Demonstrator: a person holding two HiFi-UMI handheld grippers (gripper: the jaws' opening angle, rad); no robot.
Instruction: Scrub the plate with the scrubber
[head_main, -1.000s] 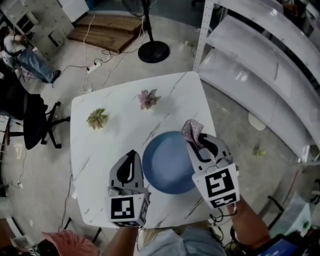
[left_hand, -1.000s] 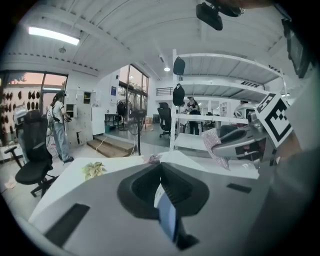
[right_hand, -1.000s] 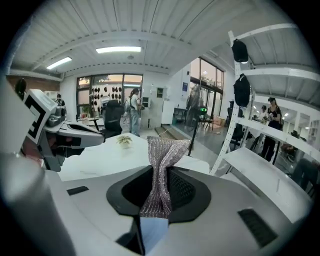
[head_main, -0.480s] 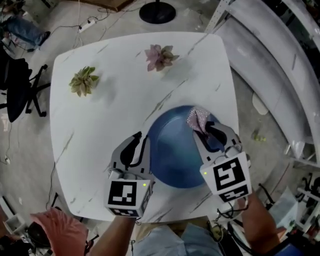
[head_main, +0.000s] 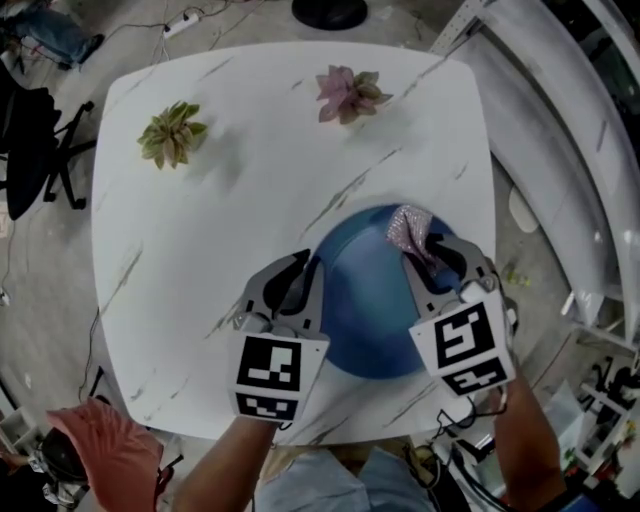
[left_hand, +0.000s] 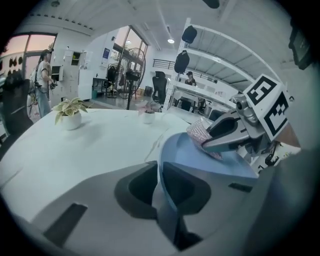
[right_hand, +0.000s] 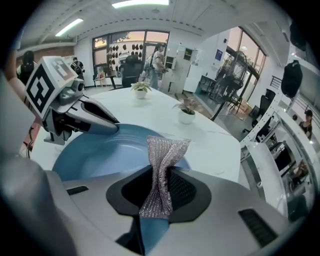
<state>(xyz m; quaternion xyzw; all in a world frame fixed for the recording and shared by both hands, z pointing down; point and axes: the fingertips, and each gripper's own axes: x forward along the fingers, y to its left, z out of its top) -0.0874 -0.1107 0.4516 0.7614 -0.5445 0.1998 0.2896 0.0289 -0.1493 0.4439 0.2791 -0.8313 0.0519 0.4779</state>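
A round blue plate (head_main: 362, 305) lies on the white marble table (head_main: 200, 250), near its front right corner. My left gripper (head_main: 300, 278) is shut on the plate's left rim; the left gripper view shows the plate's edge (left_hand: 167, 165) running between the jaws. My right gripper (head_main: 432, 258) is shut on a silvery mesh scrubber (head_main: 409, 227), which stands over the plate's far right part. In the right gripper view the scrubber (right_hand: 162, 165) sticks up from the jaws above the plate (right_hand: 100, 150), with the left gripper (right_hand: 102, 122) opposite.
A green potted plant (head_main: 172, 135) and a pink one (head_main: 350, 95) stand at the far side of the table. White shelving (head_main: 580, 150) runs close along the right. An office chair (head_main: 30, 150) stands on the floor at the left.
The head view has moved in over the table. My left gripper, beside the plate a second ago, now sits on its left rim. The scrubber has come further in over the plate's far right part.
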